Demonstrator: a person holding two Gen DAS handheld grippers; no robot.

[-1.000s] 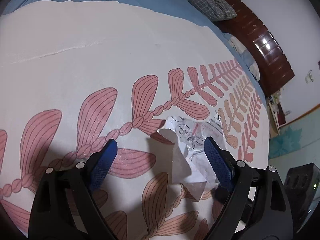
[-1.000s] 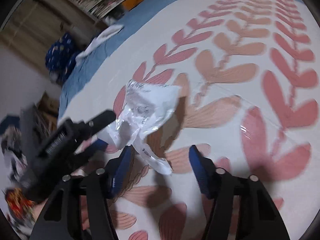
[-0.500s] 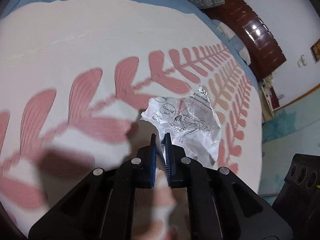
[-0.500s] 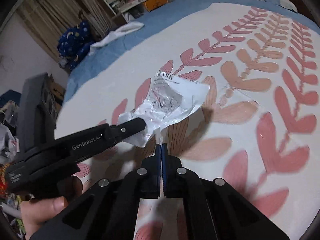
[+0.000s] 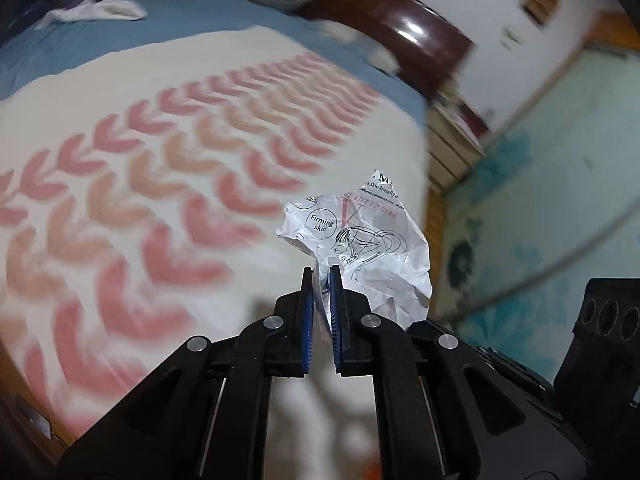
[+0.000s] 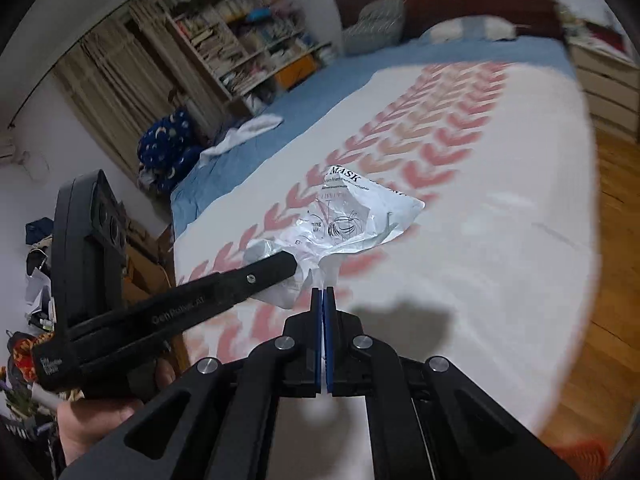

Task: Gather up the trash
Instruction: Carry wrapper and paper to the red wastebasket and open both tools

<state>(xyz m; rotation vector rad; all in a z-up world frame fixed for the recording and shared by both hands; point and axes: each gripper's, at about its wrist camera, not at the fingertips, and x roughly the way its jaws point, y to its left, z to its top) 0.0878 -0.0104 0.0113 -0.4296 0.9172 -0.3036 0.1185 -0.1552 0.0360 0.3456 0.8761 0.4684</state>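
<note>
Mask wrapper (image 5: 372,248), crumpled white foil printed "Firming skin", is now hanging in the air above the bed (image 5: 120,208), clear of the leaf-patterned cream quilt (image 6: 500,208) it was lying on a second ago. Both hand-held grippers are carrying it up and toward the bed's edge; background is smearing with the motion. Left gripper (image 5: 321,276): its fingers, wide apart a second ago, are now clamping the wrapper's lower edge between the blue pads (image 5: 335,304). Right gripper (image 6: 322,294): fingers fully together, pinching a thin tail of the same wrapper. Judgement: pickup is done; transfer to a bin is remaining, and no bin is showing in either view.
</note>
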